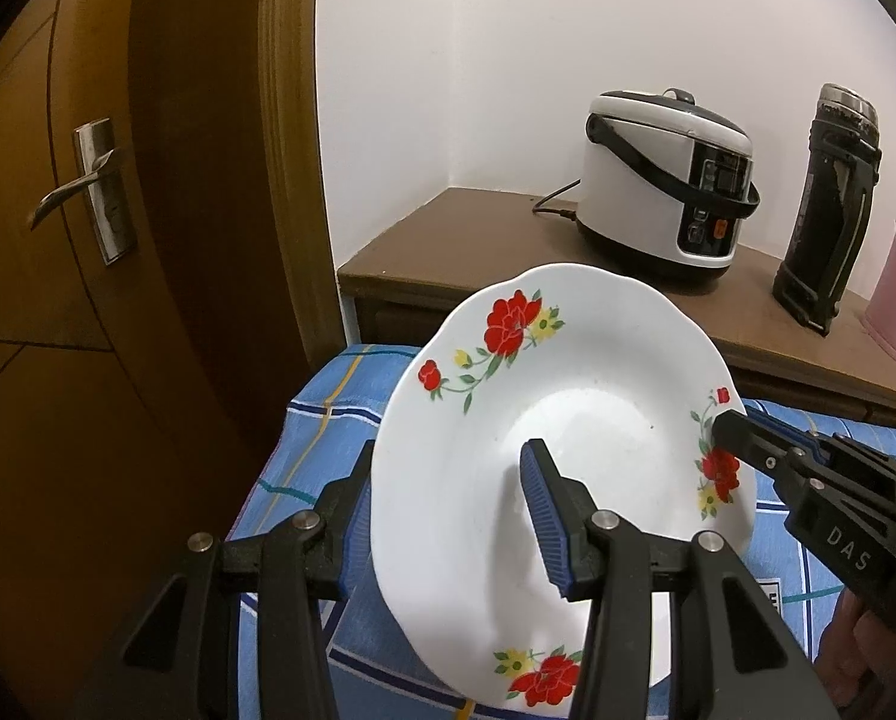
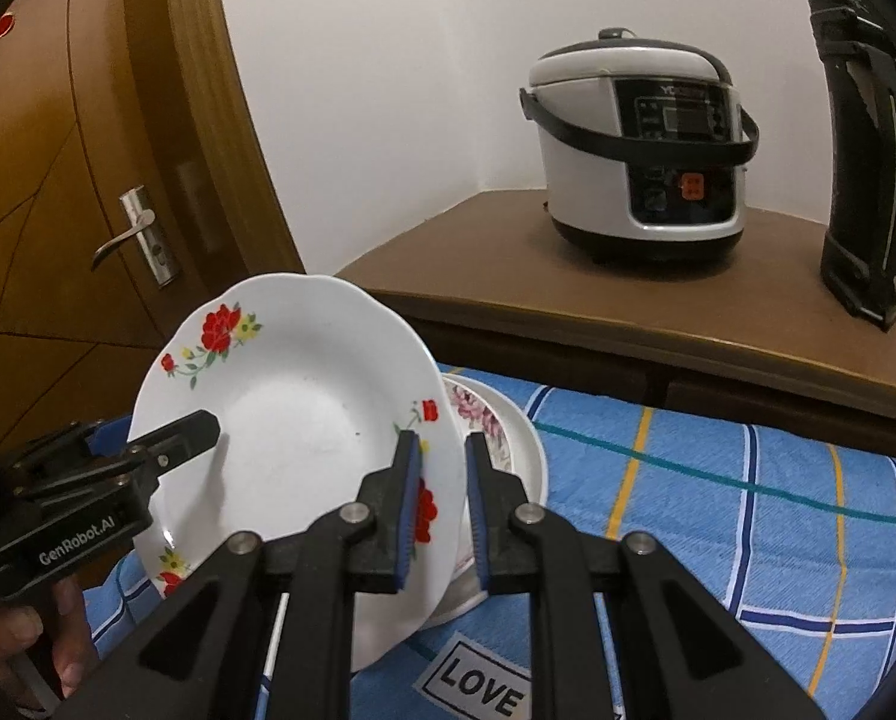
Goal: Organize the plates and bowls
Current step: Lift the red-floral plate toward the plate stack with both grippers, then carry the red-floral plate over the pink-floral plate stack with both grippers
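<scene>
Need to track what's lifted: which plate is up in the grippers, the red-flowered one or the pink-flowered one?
The red-flowered plate, tilted and gripped at opposite rims by the left gripper and right gripper. The pink-flowered plate lies flat on the blue cloth behind it.

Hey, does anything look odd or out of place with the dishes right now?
Only the white red-flowered plate: it stands steeply tilted above the blue checked cloth, pinched at opposite rims by the left gripper and right gripper. No chips or spills show. Another dish lies flat behind it.
</scene>
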